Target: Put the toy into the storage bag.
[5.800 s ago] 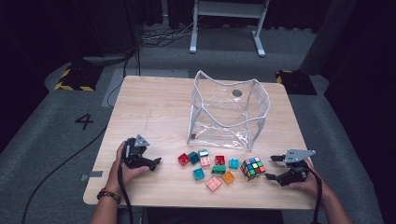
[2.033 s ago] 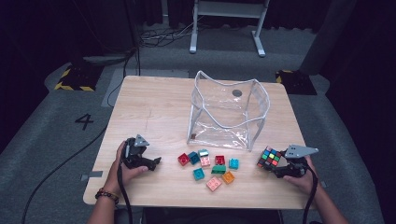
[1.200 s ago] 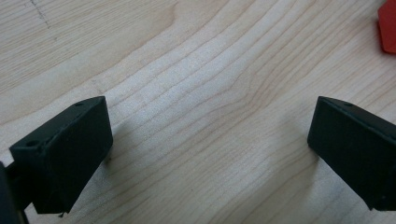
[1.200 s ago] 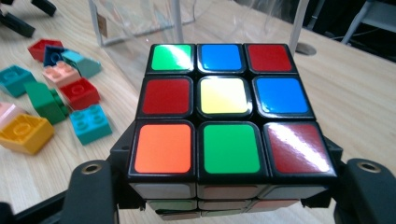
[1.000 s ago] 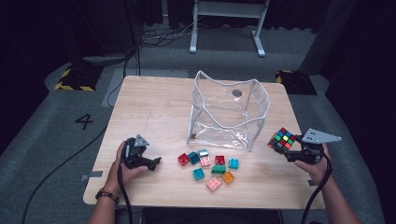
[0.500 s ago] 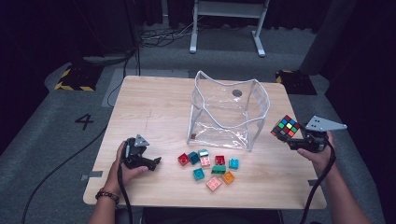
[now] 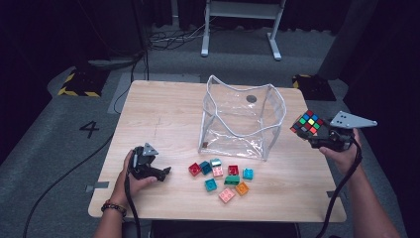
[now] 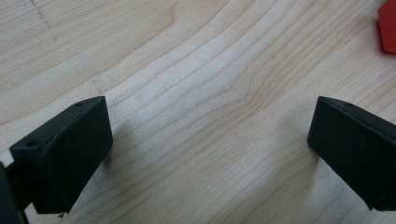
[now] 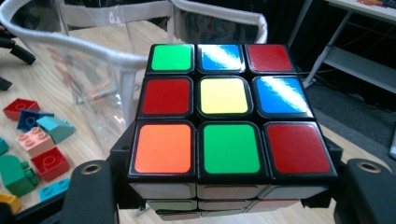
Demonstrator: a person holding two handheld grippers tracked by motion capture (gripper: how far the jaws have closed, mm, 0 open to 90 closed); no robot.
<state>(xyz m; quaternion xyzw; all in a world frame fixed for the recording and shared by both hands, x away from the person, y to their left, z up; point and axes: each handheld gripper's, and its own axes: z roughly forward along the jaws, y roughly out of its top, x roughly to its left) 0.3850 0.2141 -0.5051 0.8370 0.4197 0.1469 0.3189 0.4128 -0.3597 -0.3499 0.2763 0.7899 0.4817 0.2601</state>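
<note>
My right tool (image 7: 317, 136) is clamped on the puzzle cube (image 7: 307, 124), held clear above the table (image 7: 163, 109) at 3 o'clock of the clear bag (image 7: 240, 121), likely for dropping in. Left tool (image 7: 161, 173), jaws apart, rests empty at 9 o'clock of the bricks (image 7: 220, 176).

The high view sits above the person's side of the wooden table (image 7: 163, 114) and looks forward and down, far enough back to catch the whole tabletop plus floor around it. The left gripper view rides super close to the wood, staring along its two black jaws at bare grain with a red brick (image 8: 387, 27) at the corner. The right gripper view looks over the puzzle cube (image 9: 224, 112) toward the clear bag (image 9: 116, 60) and loose bricks (image 9: 32, 135), which the high view shares.
</note>
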